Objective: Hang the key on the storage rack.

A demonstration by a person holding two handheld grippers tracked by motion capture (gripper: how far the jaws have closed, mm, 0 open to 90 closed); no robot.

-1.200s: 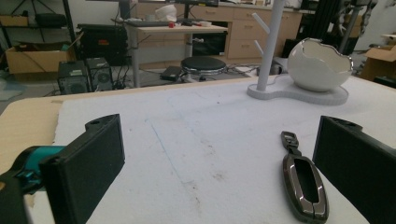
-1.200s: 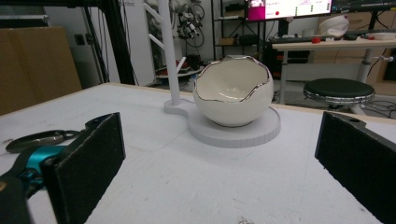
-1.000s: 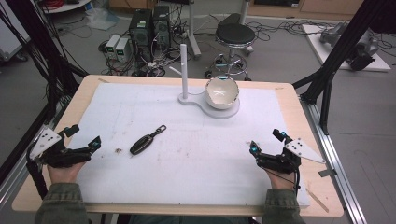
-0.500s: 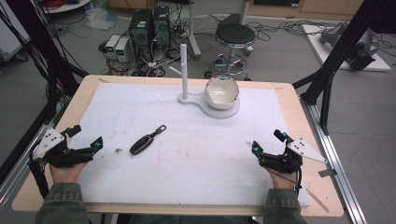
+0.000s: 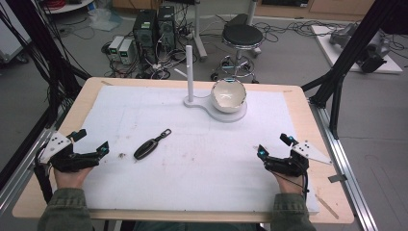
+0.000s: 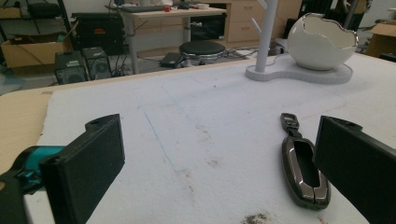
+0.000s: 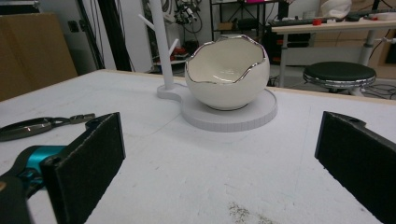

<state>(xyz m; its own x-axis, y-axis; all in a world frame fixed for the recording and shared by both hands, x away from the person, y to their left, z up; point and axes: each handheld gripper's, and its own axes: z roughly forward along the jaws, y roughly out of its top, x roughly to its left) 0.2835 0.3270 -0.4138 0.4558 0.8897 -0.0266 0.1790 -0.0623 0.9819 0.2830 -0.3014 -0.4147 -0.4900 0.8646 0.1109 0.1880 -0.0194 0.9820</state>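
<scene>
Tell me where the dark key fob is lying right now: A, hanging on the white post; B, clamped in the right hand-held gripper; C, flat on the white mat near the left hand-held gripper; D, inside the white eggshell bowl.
C: the key fob lies flat on the white mat, just ahead of the open left hand-held gripper, touching neither jaw.

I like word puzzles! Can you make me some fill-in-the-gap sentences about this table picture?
1. The black key fob lies nearest the ____ gripper.
2. The white bowl looks like a cracked ____.
3. The right gripper has its jaws ____.
4. The bowl sits on a flat white ____.

Missing words: left; eggshell; open; stand
</scene>
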